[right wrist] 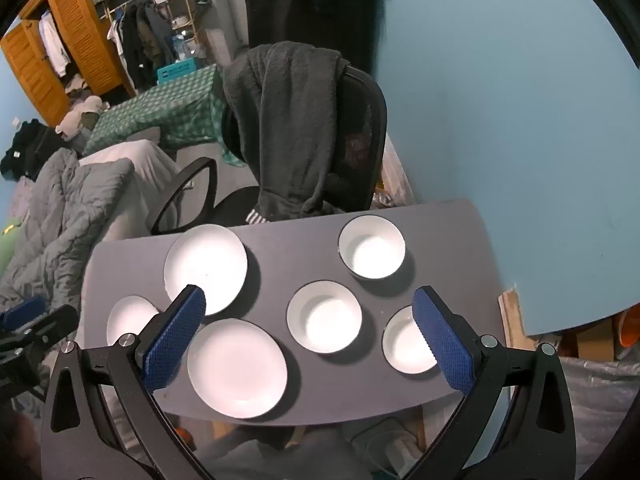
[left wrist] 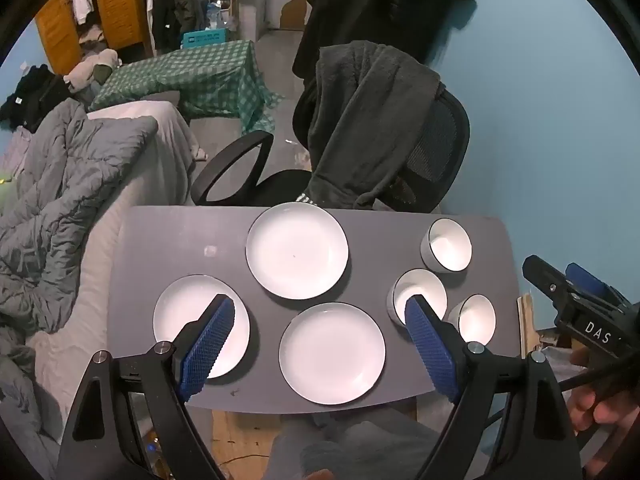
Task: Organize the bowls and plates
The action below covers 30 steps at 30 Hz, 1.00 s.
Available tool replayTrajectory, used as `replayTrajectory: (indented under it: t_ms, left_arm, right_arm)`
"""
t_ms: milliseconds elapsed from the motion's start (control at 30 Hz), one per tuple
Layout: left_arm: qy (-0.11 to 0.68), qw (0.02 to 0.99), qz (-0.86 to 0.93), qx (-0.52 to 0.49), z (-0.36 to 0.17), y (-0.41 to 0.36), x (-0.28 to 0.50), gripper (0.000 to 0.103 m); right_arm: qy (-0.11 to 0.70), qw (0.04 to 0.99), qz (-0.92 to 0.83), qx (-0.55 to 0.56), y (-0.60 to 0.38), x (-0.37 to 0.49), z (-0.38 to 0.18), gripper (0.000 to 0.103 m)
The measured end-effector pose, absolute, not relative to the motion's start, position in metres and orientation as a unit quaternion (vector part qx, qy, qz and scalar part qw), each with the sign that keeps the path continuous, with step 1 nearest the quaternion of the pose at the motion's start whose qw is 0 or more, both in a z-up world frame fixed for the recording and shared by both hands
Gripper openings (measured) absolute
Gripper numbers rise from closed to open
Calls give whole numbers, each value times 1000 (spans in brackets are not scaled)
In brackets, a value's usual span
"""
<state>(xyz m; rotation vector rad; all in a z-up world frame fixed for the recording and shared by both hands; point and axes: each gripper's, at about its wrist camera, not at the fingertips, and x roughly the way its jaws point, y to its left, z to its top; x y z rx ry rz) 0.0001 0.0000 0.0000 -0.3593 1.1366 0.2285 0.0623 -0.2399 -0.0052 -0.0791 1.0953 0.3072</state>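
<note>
Three white plates lie on the grey table [left wrist: 160, 240]: a far plate [left wrist: 297, 250], a left plate [left wrist: 188, 312] and a near plate [left wrist: 332, 354]. Three white bowls stand on the right: a far bowl [left wrist: 447, 245], a middle bowl [left wrist: 416, 292] and a near bowl [left wrist: 476, 318]. My left gripper [left wrist: 320, 308] is open and empty above the near plate. My right gripper [right wrist: 310, 304] is open and empty above the middle bowl [right wrist: 325, 317]; it also shows in the left wrist view [left wrist: 572, 292]. The right wrist view shows the near plate [right wrist: 237, 368], far plate [right wrist: 206, 268], far bowl [right wrist: 372, 253] and near bowl [right wrist: 408, 346].
A black office chair [left wrist: 440, 148] draped with a dark robe [left wrist: 360, 120] stands behind the table. A bed with a grey quilt [left wrist: 60, 208] is at the left. A blue wall [right wrist: 520, 120] is on the right. Cardboard and clutter [right wrist: 600, 340] lie beside the table.
</note>
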Motion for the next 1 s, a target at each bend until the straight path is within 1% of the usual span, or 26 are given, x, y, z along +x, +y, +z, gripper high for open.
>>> replayTrajectory:
  t_ms: [367,467,1000]
  left_arm:
    - [533,822,99,-173,-3,5,9,88]
    - [521,830,101,-173,-1,6,-2,88]
    - [519,830,95,-182,0,12,2,88]
  right_arm:
    - [520,841,146,-42,-233,61,-6,101]
    - [520,841,146,-43,-230,62,-7,101]
    - [521,839,150,-49,-222,61,-7,101]
